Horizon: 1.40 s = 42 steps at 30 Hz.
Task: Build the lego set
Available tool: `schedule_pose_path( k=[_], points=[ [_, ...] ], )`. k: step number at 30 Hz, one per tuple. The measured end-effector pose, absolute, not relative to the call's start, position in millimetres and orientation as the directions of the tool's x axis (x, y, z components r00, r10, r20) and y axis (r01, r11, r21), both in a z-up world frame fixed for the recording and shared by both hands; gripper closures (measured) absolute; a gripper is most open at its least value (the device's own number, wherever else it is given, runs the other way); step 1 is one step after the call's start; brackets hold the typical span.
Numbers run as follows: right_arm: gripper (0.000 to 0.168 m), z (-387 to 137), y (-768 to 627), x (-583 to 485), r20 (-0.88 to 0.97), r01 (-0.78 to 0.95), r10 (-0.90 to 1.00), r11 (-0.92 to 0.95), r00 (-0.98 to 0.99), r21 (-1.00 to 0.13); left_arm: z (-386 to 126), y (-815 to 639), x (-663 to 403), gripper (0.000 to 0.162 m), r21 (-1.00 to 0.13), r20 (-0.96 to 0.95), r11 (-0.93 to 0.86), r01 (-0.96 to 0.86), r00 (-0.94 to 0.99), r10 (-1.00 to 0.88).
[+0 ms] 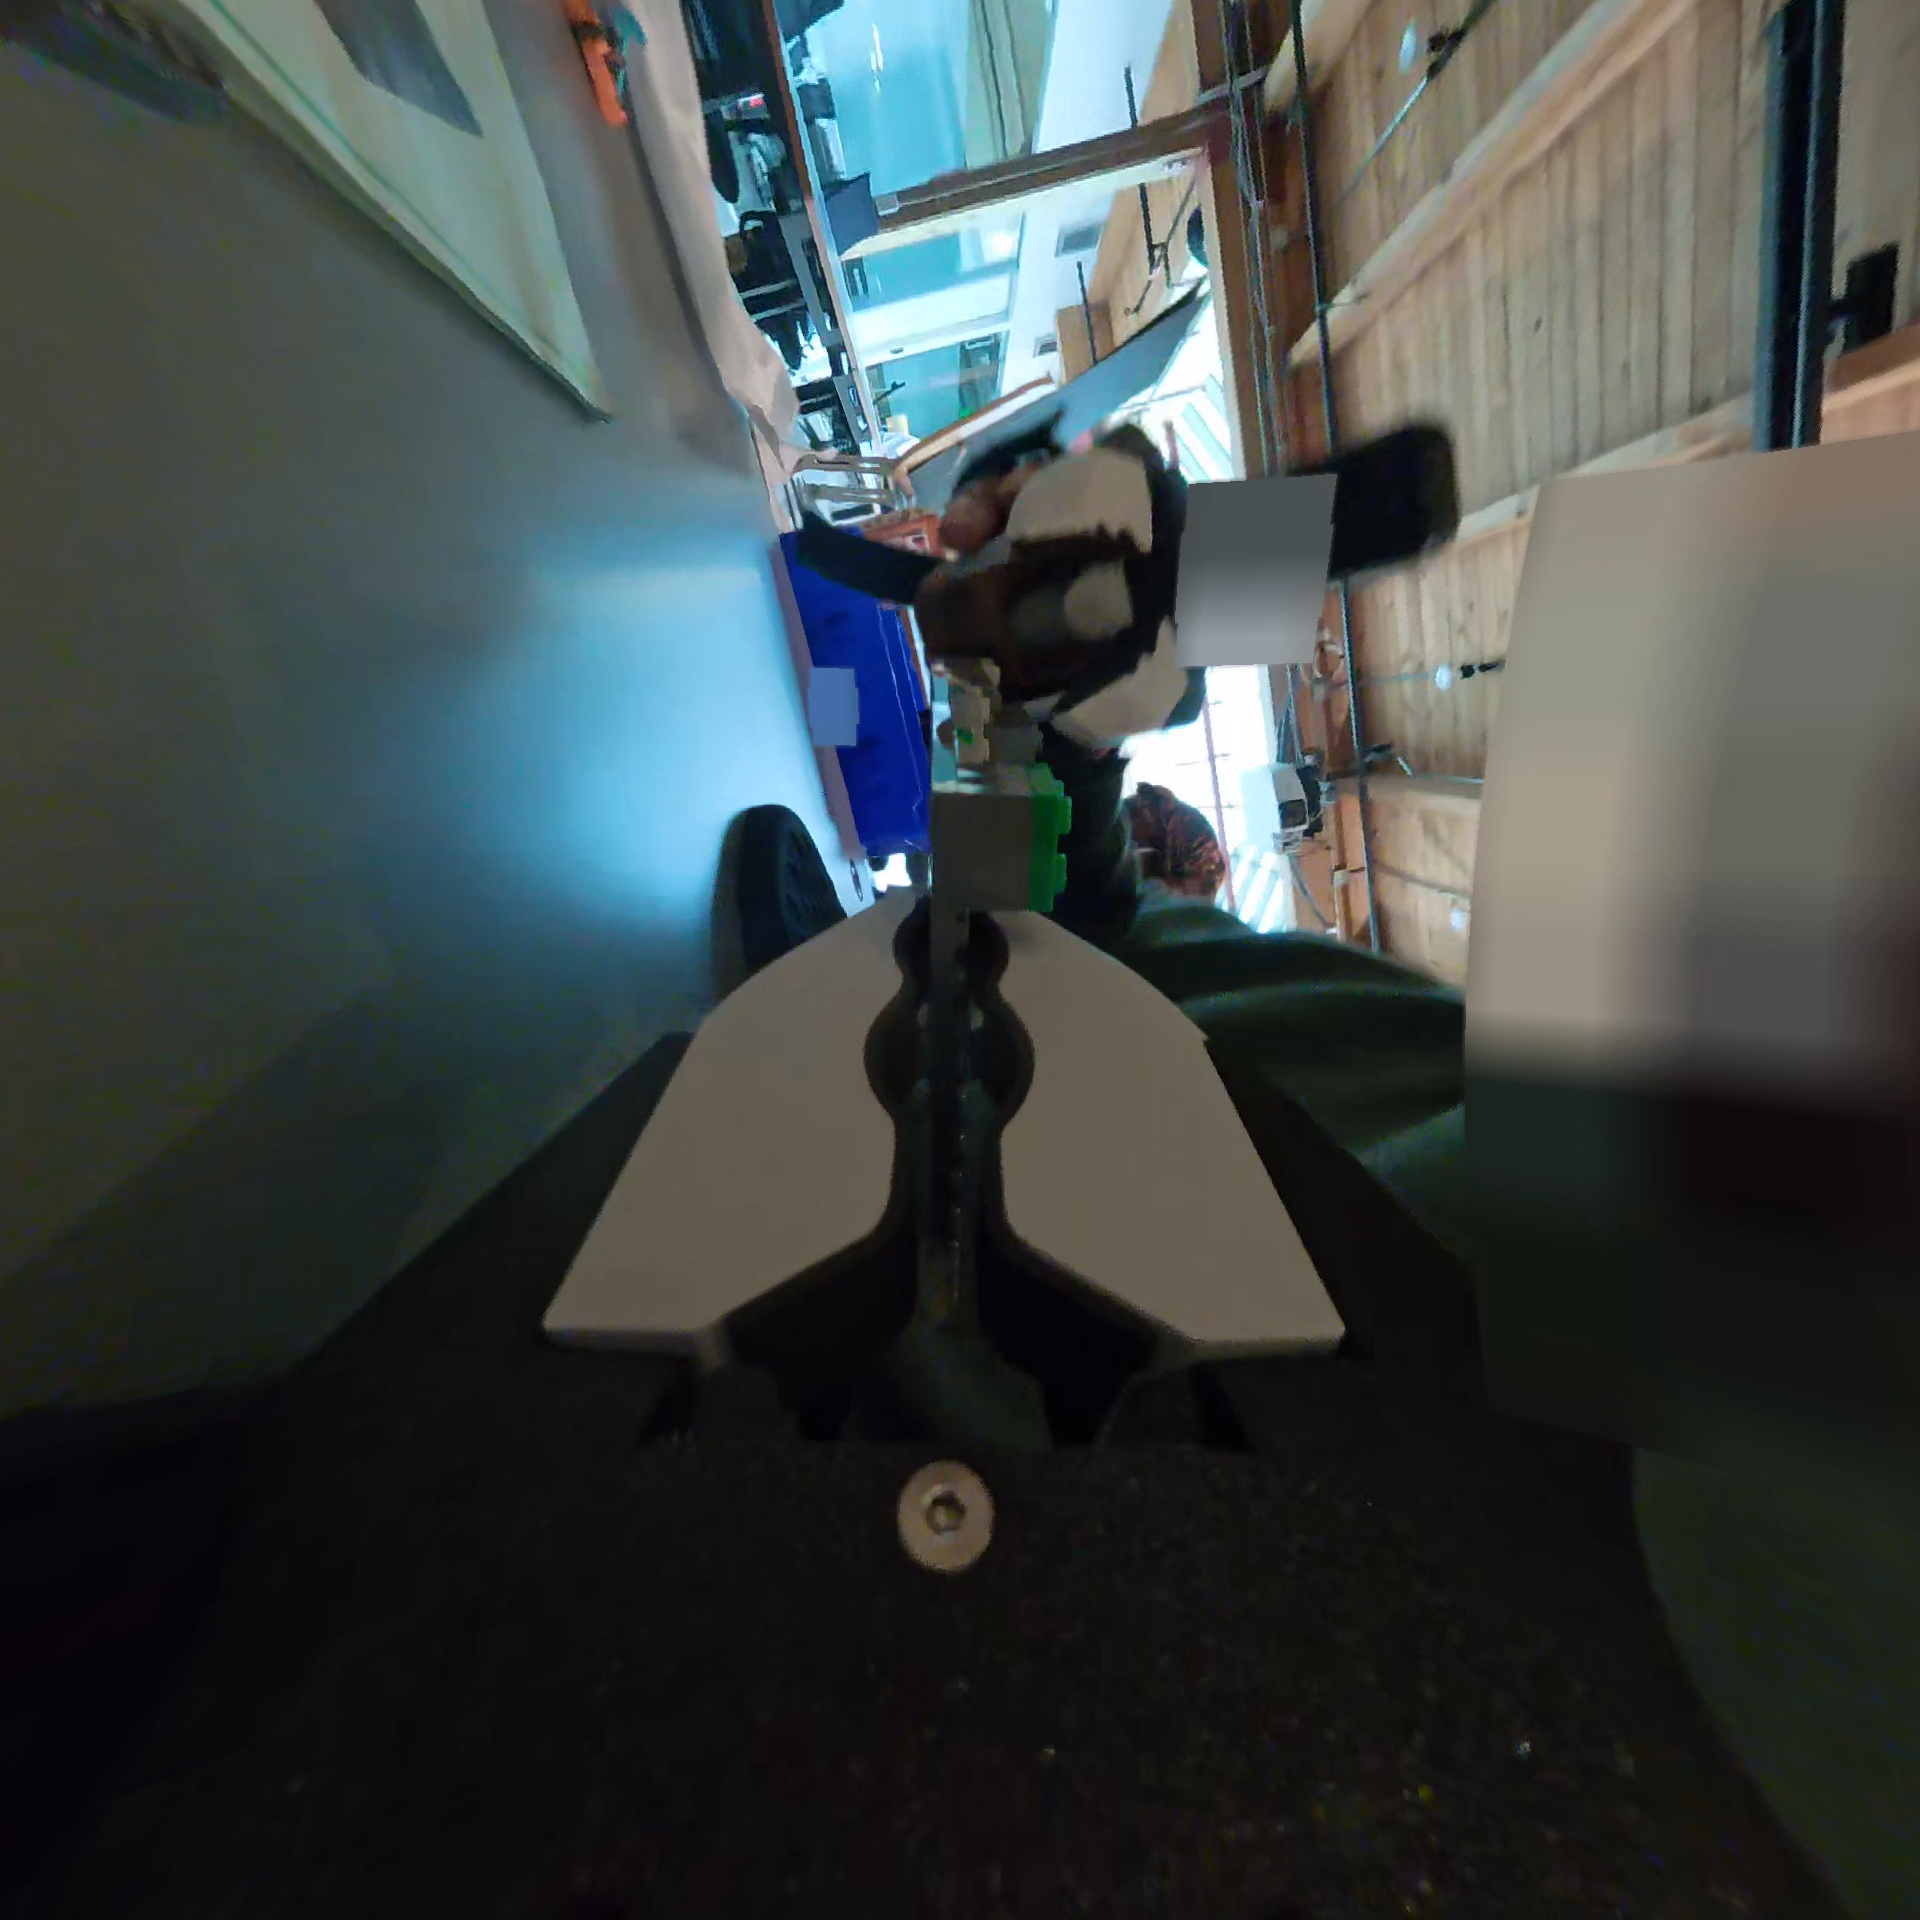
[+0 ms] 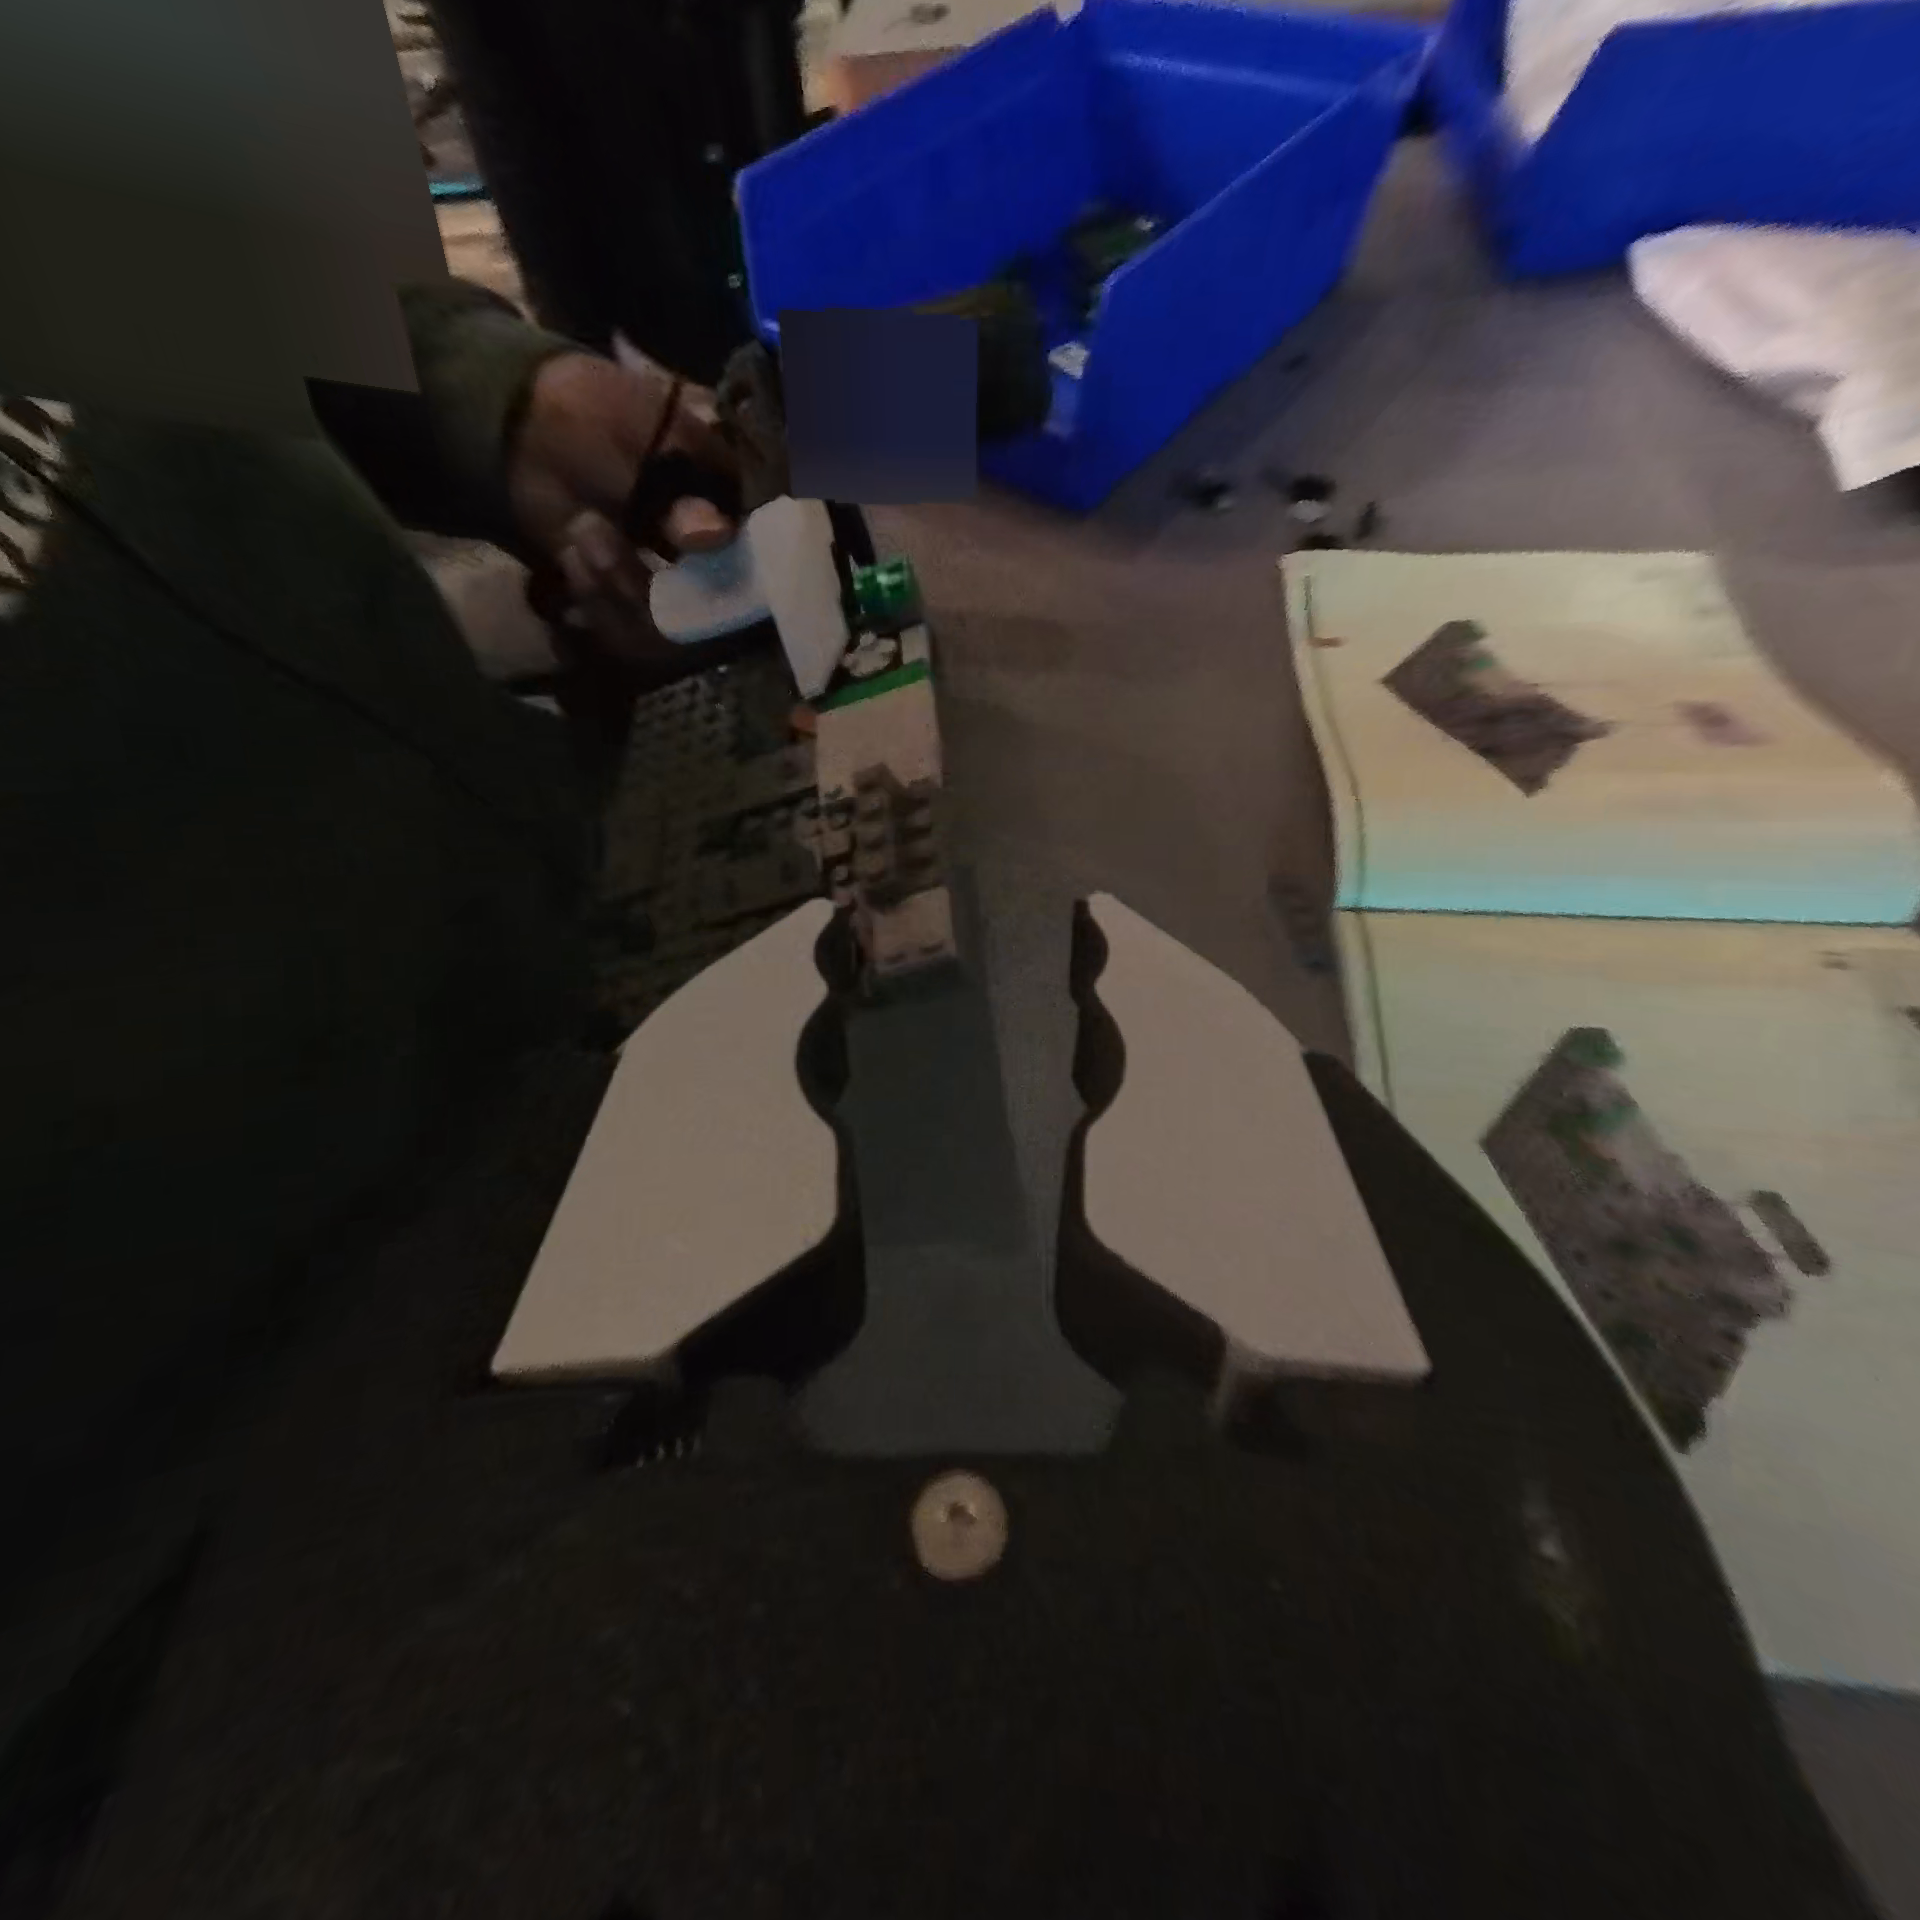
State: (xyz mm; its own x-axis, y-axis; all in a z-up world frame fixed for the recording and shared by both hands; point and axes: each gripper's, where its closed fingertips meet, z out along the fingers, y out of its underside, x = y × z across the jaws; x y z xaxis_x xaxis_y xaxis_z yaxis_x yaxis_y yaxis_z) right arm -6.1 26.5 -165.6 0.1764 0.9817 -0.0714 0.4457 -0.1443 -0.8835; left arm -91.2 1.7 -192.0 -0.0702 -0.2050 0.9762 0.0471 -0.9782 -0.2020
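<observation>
My left gripper [image 1: 956,920] is shut on the edge of a dark studded baseplate [image 1: 954,1039], held edge-on above the table. A grey lego build with a green brick [image 1: 987,847] stands on the plate just past the fingertips. In the right wrist view the baseplate [image 2: 707,821] and the grey and green build [image 2: 894,821] show, with the left gripper [image 2: 805,613] and a hand at the far end. My right gripper [image 2: 961,909] is open, and the near end of the build lies between its fingers, close to the left one. It also shows blurred beyond the build in the left wrist view [image 1: 1081,613].
Two blue bins [image 2: 1039,208] [image 2: 1662,156] stand at the back of the grey table [image 2: 1143,644], one with loose pieces. An open instruction booklet [image 2: 1610,831] lies to the right. A person's green sleeve [image 1: 1299,1018] is close by. A black round object [image 1: 769,894] lies on the table. Spacing between my two grippers at the tips: around 10 centimetres.
</observation>
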Motion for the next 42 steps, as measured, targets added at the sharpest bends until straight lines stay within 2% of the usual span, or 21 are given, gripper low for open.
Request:
schedule_pose_path(
  k=[5, 10, 13, 15, 18, 22, 24, 30, 34, 38, 42],
  points=[
    [0.130, -185, 26, -2, 0.006, 0.427, 0.971, -0.100, 0.240, -0.899, -196, 8, -78, 0.156, -0.187, 0.980, -0.982, 0.010, -0.060, -0.187],
    [0.150, -196, 30, -2, 0.013, 0.435, 0.978, -0.082, 0.211, -0.896, -198, 15, -66, 0.156, -0.184, 0.982, -0.982, -0.030, -0.050, -0.182],
    [0.151, -200, 36, -1, -0.034, 0.427, 0.977, -0.124, 0.211, -0.895, -200, 24, -65, 0.156, -0.182, 0.983, -0.983, -0.028, -0.035, -0.181],
    [0.151, -205, 42, 0, -0.086, 0.410, 0.975, -0.166, 0.206, -0.897, -205, 34, -66, 0.147, -0.206, 0.979, -0.978, -0.015, 0.002, -0.206],
    [0.151, -218, 52, 3, -0.179, 0.388, 0.966, -0.241, 0.189, -0.890, -218, 50, -75, 0.134, -0.311, 0.941, -0.950, -0.017, 0.130, -0.311],
    [0.151, -248, 67, 8, -0.206, 0.445, 0.955, -0.283, 0.214, -0.850, -232, 70, -100, 0.134, -0.585, 0.717, -0.804, -0.106, 0.397, -0.574],
    [0.151, -258, 71, 5, -0.197, 0.477, 0.955, -0.282, 0.221, -0.832, -232, 75, -106, 0.137, -0.661, 0.607, -0.732, -0.166, 0.454, -0.652],
    [0.150, -269, 78, -1, -0.148, 0.548, 0.961, -0.257, 0.235, -0.796, -239, 87, -109, 0.155, -0.748, 0.448, -0.620, -0.238, 0.509, -0.735],
    [0.132, -246, 87, 5, -0.133, 0.530, 0.964, -0.239, 0.229, -0.814, -238, 96, -109, 0.162, -0.778, 0.392, -0.575, -0.252, 0.521, -0.758],
    [0.143, -224, 117, -3, 0.024, 0.603, 0.977, -0.113, 0.214, -0.790, -239, 105, -110, 0.162, -0.802, 0.326, -0.527, -0.281, 0.533, -0.781],
    [0.146, -242, 137, -35, 0.095, 0.706, 0.988, -0.017, 0.118, -0.708, -239, 110, -106, 0.162, -0.815, 0.265, -0.488, -0.313, 0.548, -0.793]
  ],
)
